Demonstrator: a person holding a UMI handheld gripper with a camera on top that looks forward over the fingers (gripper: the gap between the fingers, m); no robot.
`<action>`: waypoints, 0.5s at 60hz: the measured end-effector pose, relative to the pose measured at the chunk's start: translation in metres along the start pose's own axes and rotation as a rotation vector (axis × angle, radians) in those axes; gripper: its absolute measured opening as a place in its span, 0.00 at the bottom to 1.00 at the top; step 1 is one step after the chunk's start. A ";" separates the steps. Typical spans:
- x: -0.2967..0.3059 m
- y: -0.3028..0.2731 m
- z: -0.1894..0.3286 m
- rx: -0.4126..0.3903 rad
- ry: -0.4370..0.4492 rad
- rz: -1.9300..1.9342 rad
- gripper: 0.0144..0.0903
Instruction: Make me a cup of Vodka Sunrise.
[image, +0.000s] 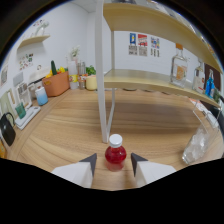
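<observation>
Gripper view: the small red-liquid bottle with white cap (115, 152) stands upright, long axis vertical, low in the centre of the frame on the wooden table (150, 125). The gripper (114, 165) is spread apart, the bottle between its fingers with gaps either side. A clear glass bottle (179, 67) stands on the shelf (145, 80), upper right.

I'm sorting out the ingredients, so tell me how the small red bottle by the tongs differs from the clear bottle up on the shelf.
The red bottle is short and round, filled with red liquid; the clear bottle is taller, squarer and looks colourless. The red bottle stands on the wooden table between the open tongs, with gaps either side; the clear bottle sits on the shelf, well beyond them. The red bottle has a white cap. Both stand upright.
</observation>
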 end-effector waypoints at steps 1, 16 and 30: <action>-0.001 -0.001 -0.004 0.000 -0.009 0.000 0.74; 0.019 -0.073 -0.091 0.146 -0.072 0.007 0.95; 0.105 -0.107 -0.158 0.242 -0.021 -0.032 0.95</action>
